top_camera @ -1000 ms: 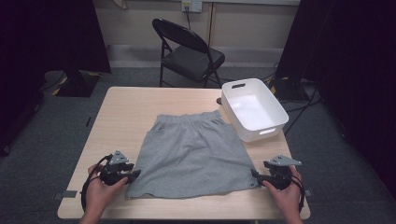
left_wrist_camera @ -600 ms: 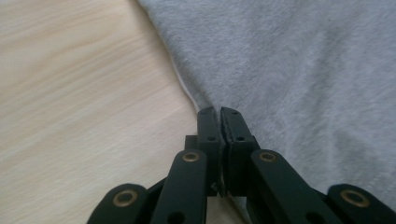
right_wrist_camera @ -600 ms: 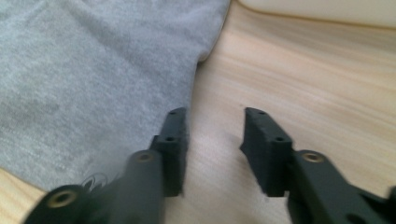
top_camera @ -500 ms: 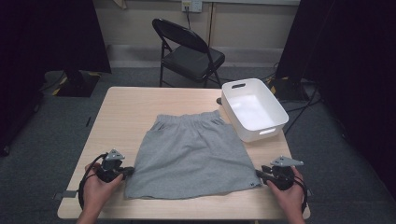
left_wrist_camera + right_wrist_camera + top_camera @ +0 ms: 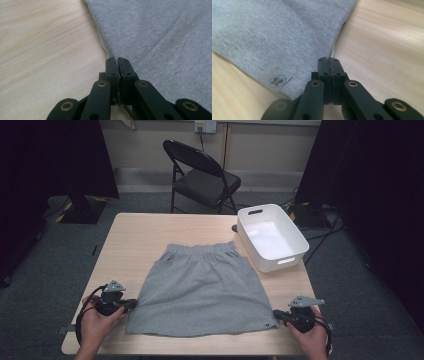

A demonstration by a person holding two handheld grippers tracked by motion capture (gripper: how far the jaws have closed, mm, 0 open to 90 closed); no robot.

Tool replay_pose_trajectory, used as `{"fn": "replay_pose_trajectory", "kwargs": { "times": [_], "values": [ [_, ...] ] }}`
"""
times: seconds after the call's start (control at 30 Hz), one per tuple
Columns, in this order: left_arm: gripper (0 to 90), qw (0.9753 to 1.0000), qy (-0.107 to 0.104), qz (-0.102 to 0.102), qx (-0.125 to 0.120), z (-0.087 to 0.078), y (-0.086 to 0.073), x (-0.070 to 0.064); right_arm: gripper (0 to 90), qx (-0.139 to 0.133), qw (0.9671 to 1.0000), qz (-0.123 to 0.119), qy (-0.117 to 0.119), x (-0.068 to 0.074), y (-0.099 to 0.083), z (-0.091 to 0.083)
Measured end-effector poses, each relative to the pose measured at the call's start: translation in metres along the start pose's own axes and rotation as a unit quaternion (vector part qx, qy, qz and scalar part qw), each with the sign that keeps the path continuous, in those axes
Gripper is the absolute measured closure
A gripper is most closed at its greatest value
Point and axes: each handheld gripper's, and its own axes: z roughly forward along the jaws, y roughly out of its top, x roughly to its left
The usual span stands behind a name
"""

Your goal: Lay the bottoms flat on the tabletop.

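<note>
A grey skirt [image 5: 200, 290] lies flat on the wooden table [image 5: 140, 240], waistband away from me, hem toward me. My left gripper [image 5: 132, 305] sits at the skirt's near left corner. In the left gripper view the gripper [image 5: 117, 60] is shut, jaws pressed together on the side edge of the skirt [image 5: 162, 37]. My right gripper [image 5: 276, 316] is at the near right corner. In the right gripper view the gripper [image 5: 329, 60] is shut on the edge of the skirt [image 5: 274, 32], beside a small butterfly tag [image 5: 277, 81].
A white plastic bin [image 5: 280, 262] stands empty at the table's right, just past the skirt's waistband corner. A black folding chair [image 5: 205, 175] stands beyond the far edge. Bare wood lies left of the skirt and along the far side.
Both grippers have drawn back a little toward the near edge, and the skirt's hem has come with them. The fabric lies flatter.
</note>
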Motion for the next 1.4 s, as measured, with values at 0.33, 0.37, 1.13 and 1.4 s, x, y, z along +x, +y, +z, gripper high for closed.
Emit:
{"fn": "replay_pose_trajectory", "kwargs": {
  "times": [0.33,0.37,1.13,1.4],
  "values": [
    [72.2,0.9995,0.008,0.002,-0.029,-0.005,0.002,-0.002,72.7,-0.027,0.9994,0.006,-0.020,0.004,0.002,-0.009],
    [65.2,0.9994,0.002,-0.008,-0.033,-0.006,0.002,-0.002,69.4,-0.032,0.9993,0.007,-0.017,0.003,0.005,-0.009],
    [18.5,0.9976,0.019,-0.011,-0.066,0.017,0.037,0.004,22.6,-0.063,0.9979,-0.002,-0.017,0.031,0.051,0.028],
    [18.1,0.9979,0.014,-0.013,-0.062,0.025,0.050,0.007,21.0,-0.057,0.9982,-0.014,-0.010,0.039,0.058,0.037]
  ]
}}
